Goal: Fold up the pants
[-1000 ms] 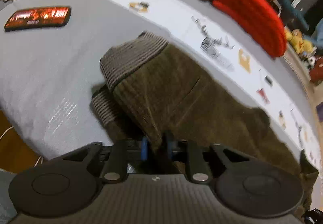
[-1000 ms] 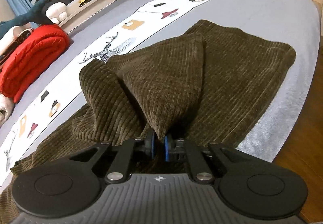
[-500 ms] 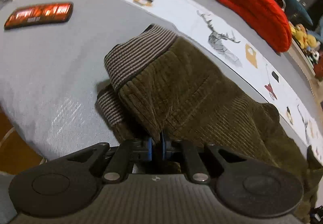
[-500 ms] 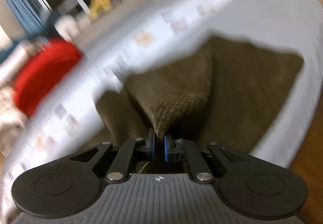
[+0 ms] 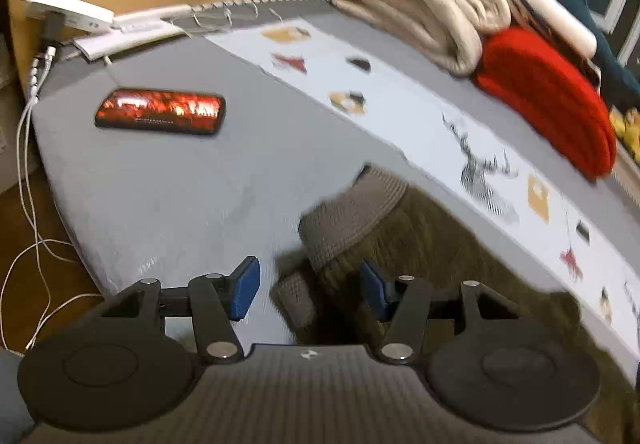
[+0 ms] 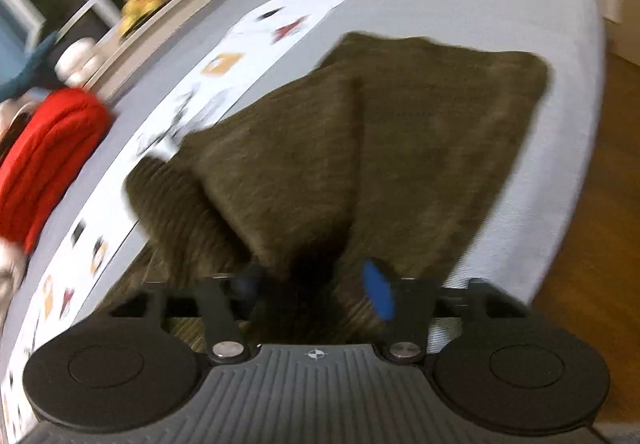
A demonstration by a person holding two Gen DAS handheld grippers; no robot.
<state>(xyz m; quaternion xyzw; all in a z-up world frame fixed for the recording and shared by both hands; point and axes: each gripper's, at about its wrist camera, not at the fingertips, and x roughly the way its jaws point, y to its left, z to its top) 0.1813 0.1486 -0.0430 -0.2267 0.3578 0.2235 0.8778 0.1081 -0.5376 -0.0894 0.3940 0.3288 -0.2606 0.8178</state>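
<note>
My left gripper [image 5: 310, 290] is spread wide, blue pads [image 5: 245, 287] well apart, fingers angled out to either side. Nothing sits pinched between them; the right-hand pad is just at the edge of the pants [image 5: 420, 244], the left-hand one is clear over open surface. My right gripper [image 6: 316, 290] is spread wide too, one blue pad [image 6: 378, 294] bright on the right, the other dark and smeared by blur on the left. Both point forward and slightly down, held low over the pants.
</note>
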